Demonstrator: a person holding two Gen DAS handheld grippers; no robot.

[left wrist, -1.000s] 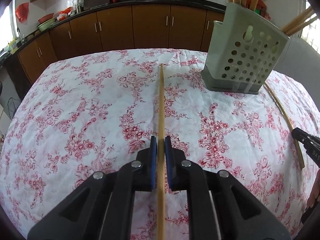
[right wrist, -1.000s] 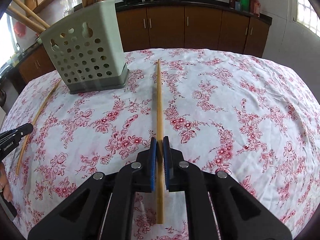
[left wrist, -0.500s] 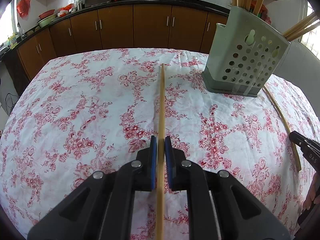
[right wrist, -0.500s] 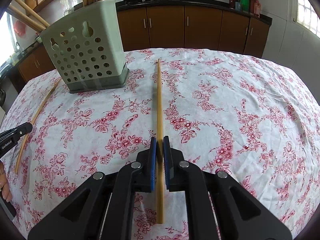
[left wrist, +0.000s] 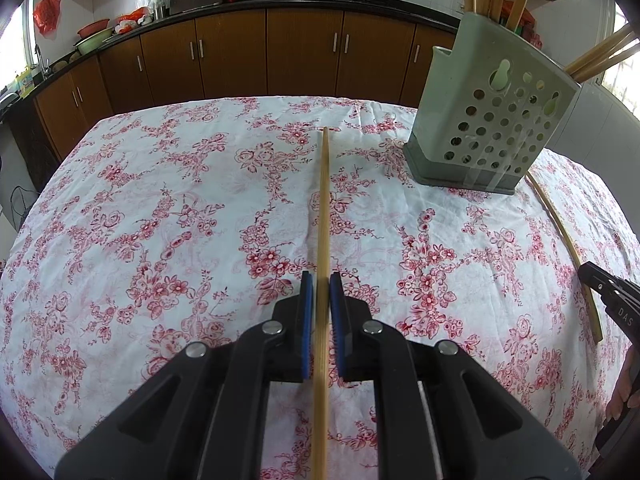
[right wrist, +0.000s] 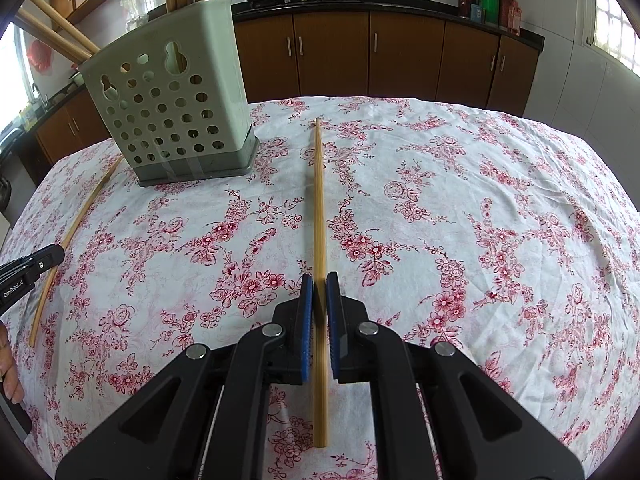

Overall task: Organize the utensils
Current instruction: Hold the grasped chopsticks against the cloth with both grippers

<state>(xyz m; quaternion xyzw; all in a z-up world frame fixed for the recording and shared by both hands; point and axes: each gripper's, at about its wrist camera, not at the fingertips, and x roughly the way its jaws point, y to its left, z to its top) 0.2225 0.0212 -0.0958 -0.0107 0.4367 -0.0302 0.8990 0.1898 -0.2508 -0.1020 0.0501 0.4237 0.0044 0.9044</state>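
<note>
Right now each claw pinches its own chopstick: left claw [left wrist: 321,294] w/ chopstick [left wrist: 323,208], right claw [right wrist: 319,292] w/ chopstick [right wrist: 319,200], probably bound for the holder [right wrist: 172,104] near table's far edge.

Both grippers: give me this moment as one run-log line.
left gripper: shut on chopstick | right gripper: shut on second chopstick | holder: upright, on tablecloth, sticks inside

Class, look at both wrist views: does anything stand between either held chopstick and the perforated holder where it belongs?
Nothing visible does. The left gripper holds one chopstick and the right gripper holds another chopstick. Only bare floral tablecloth lies between each and the chopstick holder. Other chopsticks already stand in it, but the top opening is hidden.
</note>
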